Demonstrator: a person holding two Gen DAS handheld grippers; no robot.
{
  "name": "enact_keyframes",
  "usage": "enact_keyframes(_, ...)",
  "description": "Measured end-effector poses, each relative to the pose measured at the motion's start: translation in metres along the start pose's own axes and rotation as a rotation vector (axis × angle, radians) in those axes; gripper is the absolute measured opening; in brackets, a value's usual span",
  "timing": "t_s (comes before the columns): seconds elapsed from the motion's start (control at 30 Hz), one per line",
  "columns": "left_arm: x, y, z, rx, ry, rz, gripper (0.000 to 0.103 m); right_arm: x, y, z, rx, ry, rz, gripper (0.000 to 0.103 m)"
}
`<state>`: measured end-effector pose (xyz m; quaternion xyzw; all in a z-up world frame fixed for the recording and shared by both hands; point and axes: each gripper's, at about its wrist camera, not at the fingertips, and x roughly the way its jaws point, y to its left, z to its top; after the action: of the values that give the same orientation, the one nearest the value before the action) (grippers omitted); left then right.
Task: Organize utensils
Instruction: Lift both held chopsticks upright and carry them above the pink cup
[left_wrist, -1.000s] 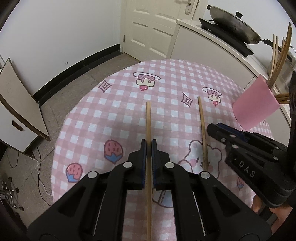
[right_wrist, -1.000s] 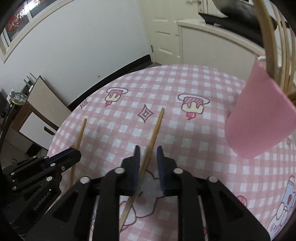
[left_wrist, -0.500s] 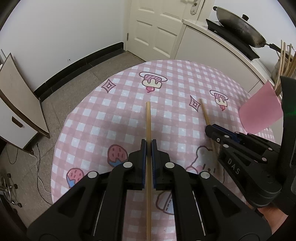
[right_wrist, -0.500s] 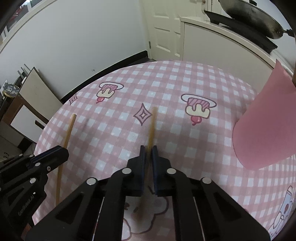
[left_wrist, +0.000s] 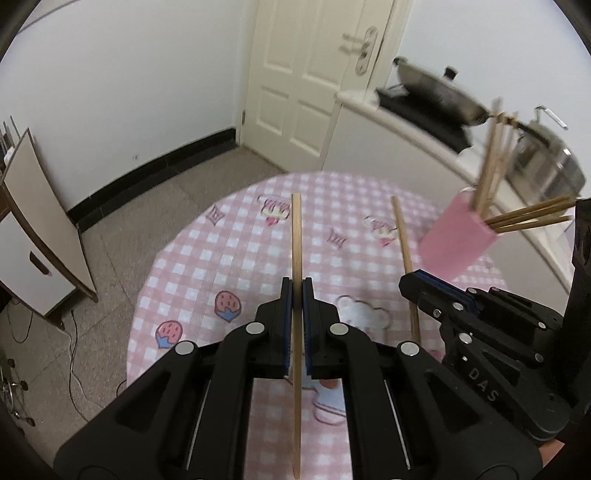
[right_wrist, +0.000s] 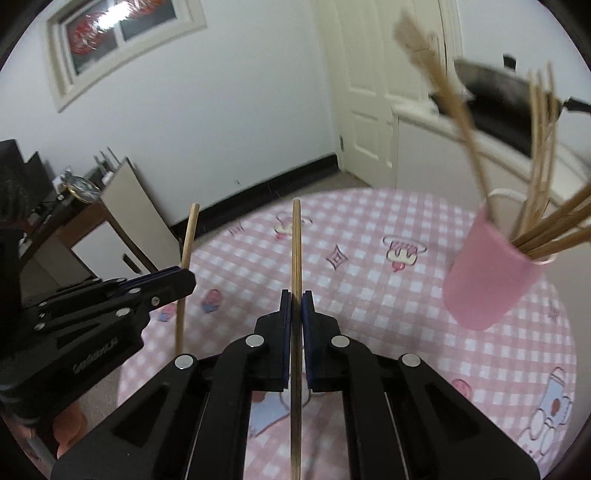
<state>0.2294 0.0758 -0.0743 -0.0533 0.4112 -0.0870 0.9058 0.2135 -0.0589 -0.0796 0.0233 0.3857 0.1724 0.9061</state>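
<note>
My left gripper is shut on a wooden chopstick and holds it above the pink checked tablecloth. My right gripper is shut on a second chopstick, also lifted off the table. Each gripper shows in the other's view: the right gripper with its chopstick, the left gripper with its chopstick. A pink cup holding several chopsticks stands at the right of the table; it also shows in the left wrist view.
A counter with a wok stands behind the table on the right. A white door is at the back. A low cabinet and board stand on the floor at the left.
Both grippers have risen off the table, each lifting its chopstick. The right gripper closed on its chopstick within the last second. The cup now sits lower in both views.
</note>
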Motion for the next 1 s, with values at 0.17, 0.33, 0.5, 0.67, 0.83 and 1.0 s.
enact_keyframes(0.17,-0.041,-0.02,-0.004,0.013,-0.084,-0.04,0.005,-0.048,0.0,-0.004,-0.028,-0.083,0.021,0.004)
enact_keyframes(0.33,-0.074,-0.045,-0.008,0.042,-0.162,-0.065,0.005,-0.087,-0.004,-0.005,-0.054,-0.169,-0.003,0.004)
enact_keyframes(0.5,-0.099,-0.069,-0.019,0.065,-0.256,-0.048,0.005,-0.116,-0.012,-0.015,-0.103,-0.28,-0.057,0.004)
enact_keyframes(0.67,-0.106,-0.09,-0.033,0.097,-0.295,-0.043,0.005,-0.125,-0.024,-0.033,-0.112,-0.332,-0.085,0.004)
enact_keyframes(0.83,-0.103,-0.102,-0.041,0.115,-0.286,-0.052,0.006,-0.132,-0.035,-0.041,-0.092,-0.342,-0.099,0.004)
enact_keyframes(1.0,-0.106,-0.113,-0.04,0.121,-0.305,-0.062,0.006,-0.149,-0.051,-0.044,-0.072,-0.379,-0.115,0.004)
